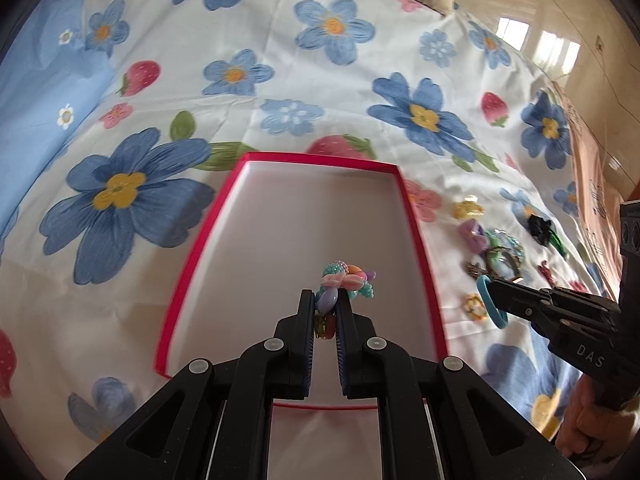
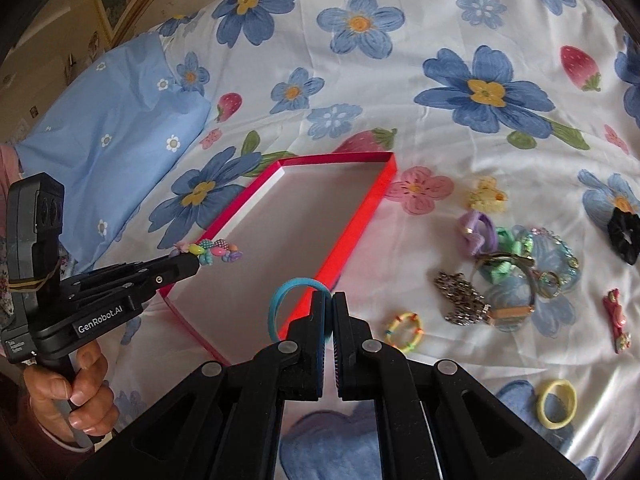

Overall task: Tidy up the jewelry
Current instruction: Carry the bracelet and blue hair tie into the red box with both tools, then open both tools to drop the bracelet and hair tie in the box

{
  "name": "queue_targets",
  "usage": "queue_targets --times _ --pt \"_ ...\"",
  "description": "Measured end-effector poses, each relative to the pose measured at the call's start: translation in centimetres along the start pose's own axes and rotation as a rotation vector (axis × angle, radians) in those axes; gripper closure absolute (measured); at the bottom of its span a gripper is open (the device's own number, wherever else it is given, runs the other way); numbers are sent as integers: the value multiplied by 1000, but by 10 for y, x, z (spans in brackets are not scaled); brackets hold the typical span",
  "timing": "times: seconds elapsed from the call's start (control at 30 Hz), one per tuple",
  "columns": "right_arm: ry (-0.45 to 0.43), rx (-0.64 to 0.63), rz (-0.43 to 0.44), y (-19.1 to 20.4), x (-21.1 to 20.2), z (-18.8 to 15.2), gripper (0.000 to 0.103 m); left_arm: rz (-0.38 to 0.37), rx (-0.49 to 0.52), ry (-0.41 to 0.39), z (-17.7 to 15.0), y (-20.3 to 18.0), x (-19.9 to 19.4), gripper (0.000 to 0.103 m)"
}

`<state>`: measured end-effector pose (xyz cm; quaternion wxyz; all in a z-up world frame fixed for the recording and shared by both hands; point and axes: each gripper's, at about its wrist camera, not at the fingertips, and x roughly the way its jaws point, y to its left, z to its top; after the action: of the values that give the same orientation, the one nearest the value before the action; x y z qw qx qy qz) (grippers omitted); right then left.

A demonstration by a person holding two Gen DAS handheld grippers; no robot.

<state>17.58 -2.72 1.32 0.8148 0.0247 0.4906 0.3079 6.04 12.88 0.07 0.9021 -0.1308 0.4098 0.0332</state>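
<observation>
A shallow red box point(image 1: 418, 232) with a white inside lies on the flowered bedsheet; it also shows in the right wrist view point(image 2: 352, 224). My left gripper point(image 1: 326, 300) is shut on a colourful beaded bracelet point(image 1: 348, 280) and holds it over the box; from the right wrist view the bracelet point(image 2: 212, 251) hangs above the box's left edge. My right gripper point(image 2: 332, 304) is shut on a blue hair tie point(image 2: 280, 300), just right of the box's near corner; the tie also shows in the left wrist view point(image 1: 490, 304).
Loose jewelry lies right of the box: a purple hair tie point(image 2: 476, 232), green scrunchie point(image 2: 508, 248), silver bracelet point(image 2: 460, 296), yellow clip point(image 2: 486, 196), black scrunchie point(image 2: 624, 236), multicolour tie point(image 2: 404, 330), yellow tie point(image 2: 558, 402), red clip point(image 2: 618, 320). A blue pillow point(image 2: 112, 160) lies left.
</observation>
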Motion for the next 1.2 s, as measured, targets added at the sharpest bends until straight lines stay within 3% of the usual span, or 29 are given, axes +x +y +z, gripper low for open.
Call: queue_targets --times 0.3,0.57,0.9,1.0,1.1,1.2 --pt "112 -99 71 42 58 7 100 59 -57 59 -1 29 30 94" --pt "222 -171 33 52 90 3 100 74 -81 117 -2 45 58 94" --pt "271 -249 0 60 103 1 98 82 -74 154 -9 46 71 94" --pt "273 -246 1 59 103 2 98 83 -76 158 -9 47 73 89" --pt "269 -229 10 57 101 3 94 85 -78 152 -9 46 70 77" --pt "255 -211 27 56 96 4 80 97 -73 144 -10 44 66 67"
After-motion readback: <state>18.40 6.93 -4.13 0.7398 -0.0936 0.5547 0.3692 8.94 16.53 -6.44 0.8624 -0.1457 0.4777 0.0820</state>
